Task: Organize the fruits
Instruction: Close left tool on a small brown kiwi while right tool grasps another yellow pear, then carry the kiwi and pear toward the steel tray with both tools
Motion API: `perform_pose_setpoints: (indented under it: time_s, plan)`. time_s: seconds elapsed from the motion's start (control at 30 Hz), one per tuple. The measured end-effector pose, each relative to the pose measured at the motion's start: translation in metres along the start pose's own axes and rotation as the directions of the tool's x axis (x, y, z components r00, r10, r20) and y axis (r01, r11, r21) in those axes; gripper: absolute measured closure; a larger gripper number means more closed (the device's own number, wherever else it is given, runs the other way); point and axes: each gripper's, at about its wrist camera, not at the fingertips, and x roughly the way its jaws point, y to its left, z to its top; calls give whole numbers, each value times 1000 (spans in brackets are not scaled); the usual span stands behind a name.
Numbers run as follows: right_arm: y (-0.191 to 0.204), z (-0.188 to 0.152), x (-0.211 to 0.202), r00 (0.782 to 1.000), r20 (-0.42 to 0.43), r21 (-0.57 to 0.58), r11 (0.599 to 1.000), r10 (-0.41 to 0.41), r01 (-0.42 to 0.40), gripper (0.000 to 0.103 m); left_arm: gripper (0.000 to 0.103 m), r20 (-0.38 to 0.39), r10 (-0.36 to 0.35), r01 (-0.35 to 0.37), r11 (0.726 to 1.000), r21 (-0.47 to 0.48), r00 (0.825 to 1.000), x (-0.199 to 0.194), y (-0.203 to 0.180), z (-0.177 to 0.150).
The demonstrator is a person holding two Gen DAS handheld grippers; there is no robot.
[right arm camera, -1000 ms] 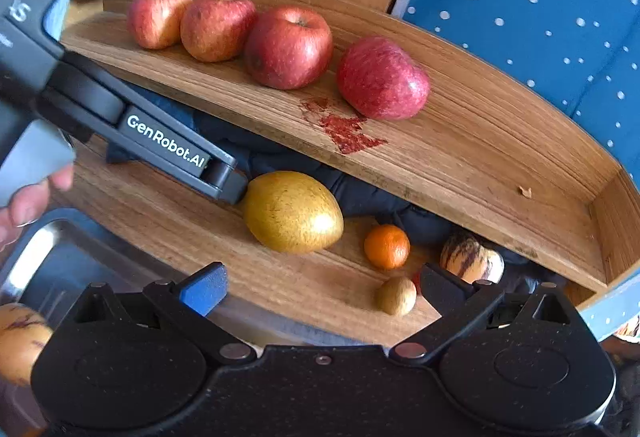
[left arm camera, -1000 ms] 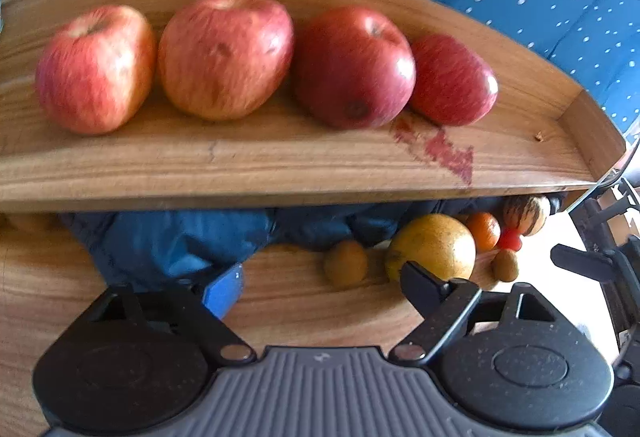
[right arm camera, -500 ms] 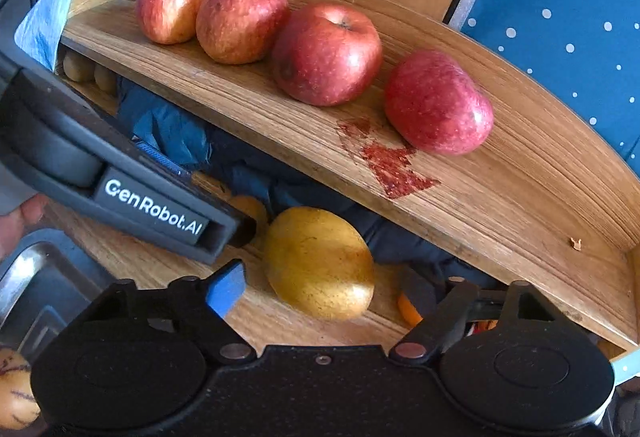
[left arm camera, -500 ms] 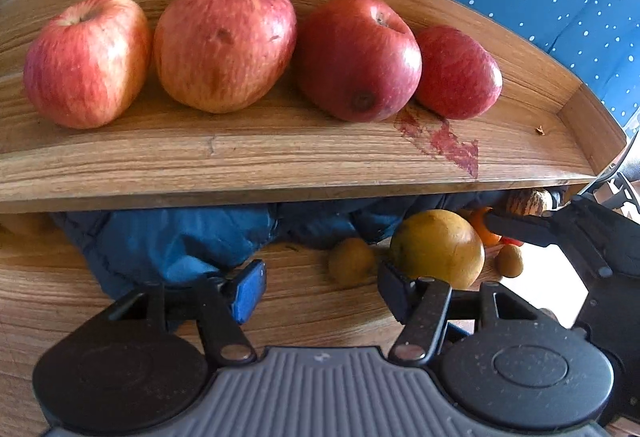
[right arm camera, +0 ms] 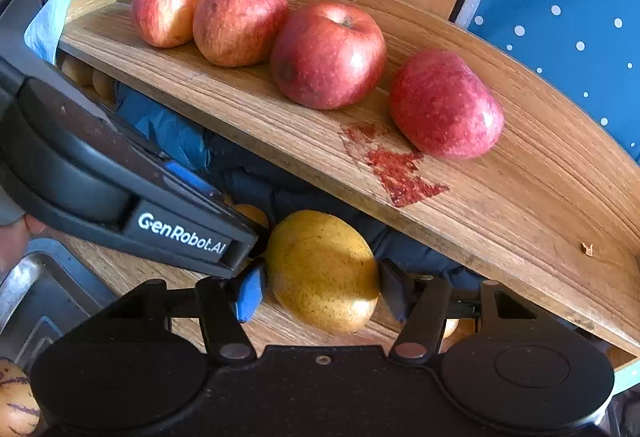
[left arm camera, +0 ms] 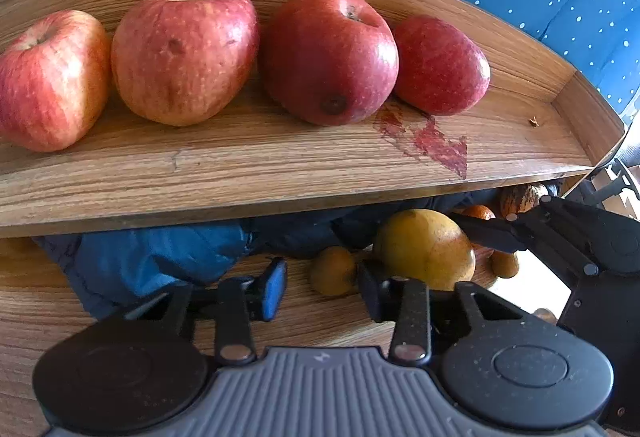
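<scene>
Several red apples (left arm camera: 332,53) stand in a row on the upper wooden shelf (left arm camera: 280,173). On the lower board lies a large yellow fruit (right arm camera: 322,273). My right gripper (right arm camera: 322,293) is shut on it, one pad against each side, and the fruit still rests on the board. Left of it lies a small brown-orange fruit (left arm camera: 332,271). My left gripper (left arm camera: 324,287) is open but narrowed, its tips standing on either side of that small fruit without touching it. In the left wrist view one right gripper finger (left arm camera: 488,235) reaches along the yellow fruit's right side.
A crumpled blue cloth (left arm camera: 160,261) fills the back under the shelf. A small orange (left arm camera: 478,212), a striped fruit (left arm camera: 522,197) and another small brown fruit (left arm camera: 505,264) lie to the right. A metal tray (right arm camera: 24,285) is at near left. A red stain (left arm camera: 432,145) marks the shelf.
Both grippers moved forward under the shelf and narrowed. The right one closed onto the yellow fruit; the left one drew in around the small brown-orange fruit.
</scene>
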Motion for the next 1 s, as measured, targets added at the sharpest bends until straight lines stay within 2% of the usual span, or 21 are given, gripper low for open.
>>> perform_pose_setpoints:
  time_s: [0.07, 0.17, 0.47, 0.73, 1.0]
  plan:
    - [0, 1, 1, 1000, 1, 5, 1000, 1, -1, 42, 65, -4, -6, 6, 1000, -2, 1000, 2, 1, 2]
    - [0, 0, -2, 1000, -1, 21, 1000, -1, 1, 42, 75, -8, -10, 10, 1000, 0, 1000, 5, -4, 4]
    - [1, -12, -27, 999, 22, 93, 995, -31, 29, 42, 75, -12, -19, 19, 1000, 6, 1000, 1, -13, 1]
    - [8, -26, -65, 999, 47, 120, 993, -23, 17, 42, 75, -11, -35, 35, 999, 11, 999, -34, -4, -17]
    - [31, -46, -90, 999, 40, 97, 995, 3, -7, 42, 75, -15, -39, 39, 999, 4, 999, -60, -1, -36]
